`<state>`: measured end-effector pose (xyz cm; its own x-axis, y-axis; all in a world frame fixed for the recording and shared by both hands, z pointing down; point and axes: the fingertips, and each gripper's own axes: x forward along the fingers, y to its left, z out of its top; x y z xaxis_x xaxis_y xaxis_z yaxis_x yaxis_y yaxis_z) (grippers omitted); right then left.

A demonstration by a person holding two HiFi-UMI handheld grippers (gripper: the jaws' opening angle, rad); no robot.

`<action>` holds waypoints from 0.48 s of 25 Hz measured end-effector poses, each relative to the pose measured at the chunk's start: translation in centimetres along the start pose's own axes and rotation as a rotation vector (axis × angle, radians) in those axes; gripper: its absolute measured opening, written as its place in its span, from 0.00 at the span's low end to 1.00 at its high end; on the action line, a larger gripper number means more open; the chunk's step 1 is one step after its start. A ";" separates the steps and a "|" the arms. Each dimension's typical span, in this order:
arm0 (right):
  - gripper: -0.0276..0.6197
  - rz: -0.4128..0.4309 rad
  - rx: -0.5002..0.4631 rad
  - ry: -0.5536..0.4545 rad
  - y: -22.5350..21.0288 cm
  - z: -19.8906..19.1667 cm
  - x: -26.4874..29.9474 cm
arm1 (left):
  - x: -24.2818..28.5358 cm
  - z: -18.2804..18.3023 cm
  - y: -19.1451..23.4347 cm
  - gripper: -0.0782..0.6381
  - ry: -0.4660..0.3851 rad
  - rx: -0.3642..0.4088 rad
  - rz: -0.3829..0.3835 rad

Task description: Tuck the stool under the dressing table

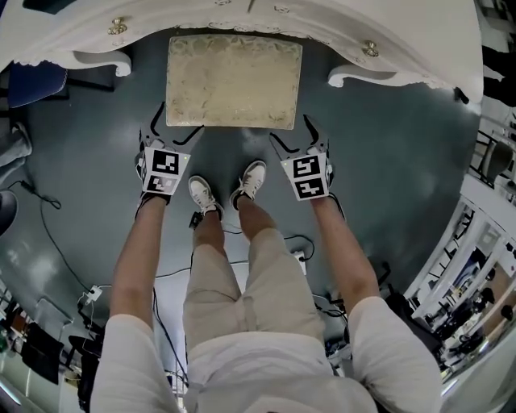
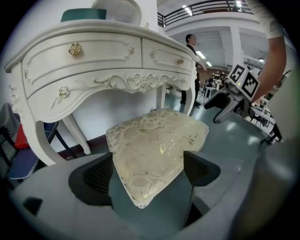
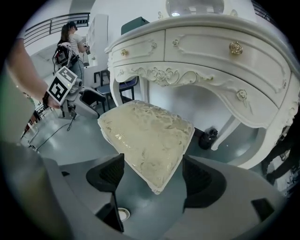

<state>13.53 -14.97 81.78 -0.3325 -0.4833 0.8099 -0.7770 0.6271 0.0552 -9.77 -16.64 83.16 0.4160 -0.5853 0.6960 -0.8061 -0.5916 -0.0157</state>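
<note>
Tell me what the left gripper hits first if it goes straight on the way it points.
The stool's cushioned seat. Its near corner lies between the open jaws of the left gripper, so that corner comes first, well before the dressing table behind it. The pictures do not show whether it touches the corner yet.

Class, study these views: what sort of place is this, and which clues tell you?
Probably a workshop or lab hall, not a home: grey floor with trailing cables, and a balcony railing under strip lights.
</note>
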 end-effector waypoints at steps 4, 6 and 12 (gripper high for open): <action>0.62 0.005 -0.021 0.034 0.2 -1.1 2.0 | 1.2 -2.4 0.5 0.76 0.048 0.017 0.006; 0.62 -0.001 -0.012 0.051 0.0 -1.7 2.8 | 1.5 -3.3 0.7 0.76 0.061 0.013 0.009; 0.62 -0.023 0.054 0.101 -0.2 -3.7 4.7 | 2.5 -5.2 0.2 0.76 0.094 0.032 -0.011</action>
<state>14.07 -15.17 87.75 -0.2612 -0.4313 0.8636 -0.8121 0.5818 0.0450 -11.12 -15.34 88.66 0.3822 -0.5247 0.7607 -0.7870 -0.6162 -0.0297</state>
